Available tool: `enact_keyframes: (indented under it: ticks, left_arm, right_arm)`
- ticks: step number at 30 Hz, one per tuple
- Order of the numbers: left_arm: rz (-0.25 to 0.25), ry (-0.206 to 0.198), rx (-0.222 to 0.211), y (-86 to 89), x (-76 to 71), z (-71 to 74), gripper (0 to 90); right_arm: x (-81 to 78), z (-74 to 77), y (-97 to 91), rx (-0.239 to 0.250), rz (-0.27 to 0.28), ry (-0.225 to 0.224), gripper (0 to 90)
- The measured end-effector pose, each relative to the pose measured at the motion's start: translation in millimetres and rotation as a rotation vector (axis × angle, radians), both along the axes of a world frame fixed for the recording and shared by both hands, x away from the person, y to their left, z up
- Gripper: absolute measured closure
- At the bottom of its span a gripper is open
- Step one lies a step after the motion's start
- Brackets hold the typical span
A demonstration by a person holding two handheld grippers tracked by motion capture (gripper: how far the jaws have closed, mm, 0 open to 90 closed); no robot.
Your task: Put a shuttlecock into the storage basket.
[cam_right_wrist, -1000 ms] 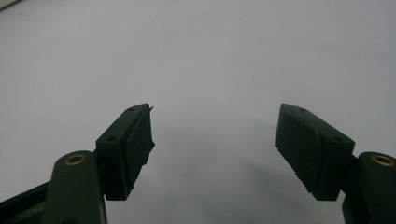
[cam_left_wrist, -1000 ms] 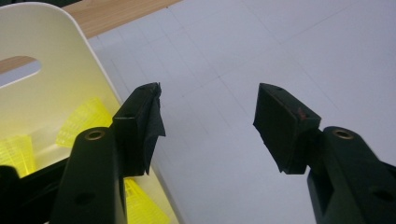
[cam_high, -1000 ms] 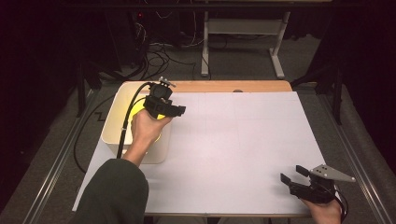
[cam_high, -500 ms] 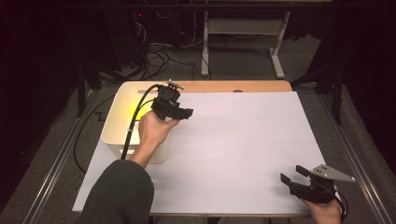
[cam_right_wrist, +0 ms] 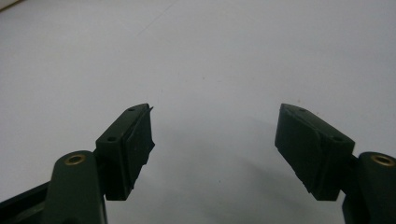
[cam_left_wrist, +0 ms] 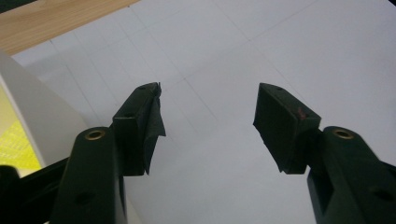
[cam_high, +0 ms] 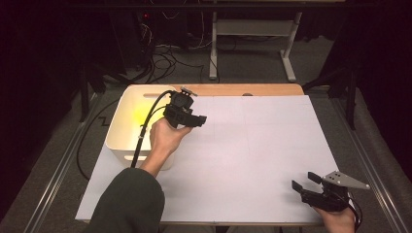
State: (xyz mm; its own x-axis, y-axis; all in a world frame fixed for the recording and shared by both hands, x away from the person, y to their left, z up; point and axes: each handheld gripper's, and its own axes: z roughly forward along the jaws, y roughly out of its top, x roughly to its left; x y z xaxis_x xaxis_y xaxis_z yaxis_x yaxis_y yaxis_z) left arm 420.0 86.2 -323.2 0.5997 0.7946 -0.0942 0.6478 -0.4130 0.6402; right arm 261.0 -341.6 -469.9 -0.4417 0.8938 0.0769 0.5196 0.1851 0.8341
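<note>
Left hand-held gripper (cam_high: 198, 120) held just right of white tub (cam_high: 127, 144), jaws wide apart, empty, pointing right across white table (cam_high: 252, 160). Right hand-held gripper (cam_high: 303, 183) low at near right corner, gaping, empty, aimed left. Dark room, cables on floor (cam_high: 160, 53) beyond.

No readable text, labels, brands or numbers anywhere. White sheet (cam_high: 252, 160) on the desk carries only faint ruled lines, no writing. Yellow thing (cam_left_wrist: 14, 147) inside the white bin (cam_high: 119, 141) shows a fine grid pattern in the left gripper view, too small to tell if it is print.
</note>
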Motion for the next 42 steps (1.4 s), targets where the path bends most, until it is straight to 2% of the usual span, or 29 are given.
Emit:
enact_keyframes:
  ticks: [2, 10, 42]
  left_arm:
    - [-0.002, -0.009, 0.008, -3.2, -1.4, -0.7, 42.0]
    - [-0.015, -0.002, 0.002, -8.7, -2.0, -3.6, 42.1]
    - [-0.038, 0.036, 0.000, -29.9, -5.2, -27.5, 42.0]
  right_arm:
    - [0.0, 0.0, -0.1, 0.000, 0.000, 0.000, 28.2]
    - [0.0, 0.0, 0.0, 0.000, 0.001, 0.000, 28.2]
    - [-0.1, 0.1, -0.2, 0.001, 0.003, -0.001, 28.2]
